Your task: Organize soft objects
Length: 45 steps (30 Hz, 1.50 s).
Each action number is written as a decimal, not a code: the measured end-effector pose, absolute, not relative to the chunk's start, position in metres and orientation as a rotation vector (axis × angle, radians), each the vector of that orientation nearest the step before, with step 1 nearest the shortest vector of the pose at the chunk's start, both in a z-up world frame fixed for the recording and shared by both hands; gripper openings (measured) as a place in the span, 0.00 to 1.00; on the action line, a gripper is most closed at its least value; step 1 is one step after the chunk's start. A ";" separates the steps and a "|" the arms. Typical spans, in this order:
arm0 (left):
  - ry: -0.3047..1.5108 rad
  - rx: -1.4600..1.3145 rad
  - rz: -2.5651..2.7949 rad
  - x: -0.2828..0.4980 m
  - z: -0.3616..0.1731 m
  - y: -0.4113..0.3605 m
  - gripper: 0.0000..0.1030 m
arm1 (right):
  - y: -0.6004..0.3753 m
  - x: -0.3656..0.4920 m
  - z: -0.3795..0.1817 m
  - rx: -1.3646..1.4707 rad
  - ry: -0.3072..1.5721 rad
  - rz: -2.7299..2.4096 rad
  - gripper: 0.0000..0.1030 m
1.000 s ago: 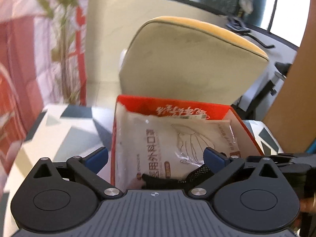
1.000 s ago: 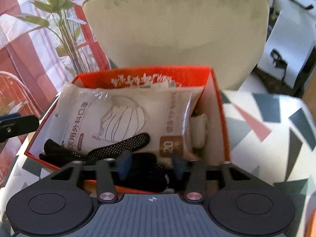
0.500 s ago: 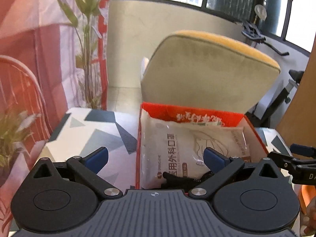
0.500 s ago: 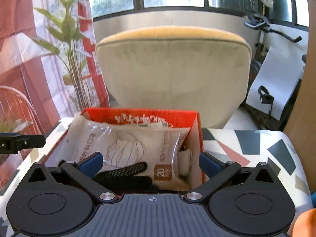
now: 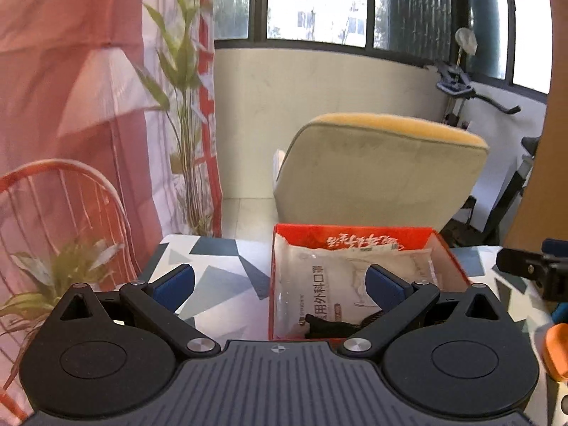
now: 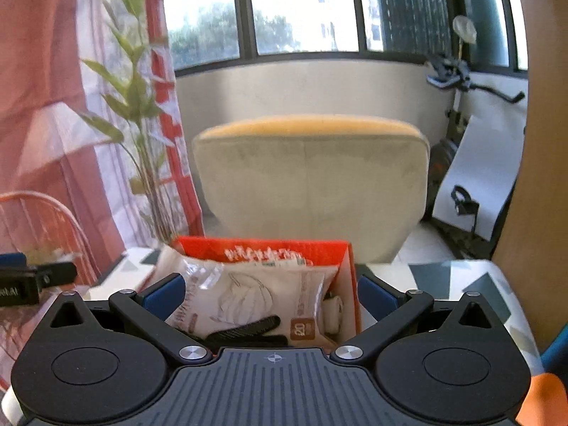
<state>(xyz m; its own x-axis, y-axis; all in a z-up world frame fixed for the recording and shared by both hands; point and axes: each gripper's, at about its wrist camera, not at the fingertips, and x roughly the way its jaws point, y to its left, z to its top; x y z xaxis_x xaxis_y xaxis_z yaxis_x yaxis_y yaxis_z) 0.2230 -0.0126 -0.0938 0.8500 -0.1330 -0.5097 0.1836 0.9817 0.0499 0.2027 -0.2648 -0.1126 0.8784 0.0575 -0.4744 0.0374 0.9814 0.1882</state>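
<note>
A red box (image 5: 355,236) stands on the patterned table (image 5: 220,280), below and ahead of both grippers. In it lies a white mask pack (image 5: 319,284) with a black mesh fabric piece (image 5: 326,326) on its near end. My left gripper (image 5: 280,284) hangs open and holds nothing, above the box's left wall. In the right wrist view, my right gripper (image 6: 269,294) is wide open and bare above the red box (image 6: 284,246). Between its blue pads I see the mask pack (image 6: 248,291), the black fabric (image 6: 245,326) and a small white item (image 6: 332,312).
A beige chair (image 5: 380,174) with a yellow top stands right behind the table. A plant (image 5: 184,113), a red curtain and a red wire chair (image 5: 64,191) are at the left. An exercise bike (image 6: 458,81) and a wooden panel (image 6: 532,163) are at the right.
Both grippers rose and pulled back from the box, which looks smaller and lower. The right jaws went from half closed over the black fabric to wide open. The fabric stayed in the box.
</note>
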 end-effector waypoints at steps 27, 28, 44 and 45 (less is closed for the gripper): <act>0.308 0.154 -0.176 0.048 -0.014 -0.016 1.00 | -0.258 0.004 -0.018 0.152 0.351 -0.112 1.00; 0.305 0.154 -0.173 0.045 -0.013 -0.015 1.00 | -0.258 -0.001 -0.016 0.144 0.348 -0.114 1.00; 0.292 0.156 -0.144 0.043 -0.010 -0.010 1.00 | -0.263 -0.010 -0.014 0.117 0.347 -0.150 1.00; 0.291 0.154 -0.144 0.043 -0.010 -0.010 1.00 | -0.263 -0.009 -0.015 0.115 0.349 -0.152 1.00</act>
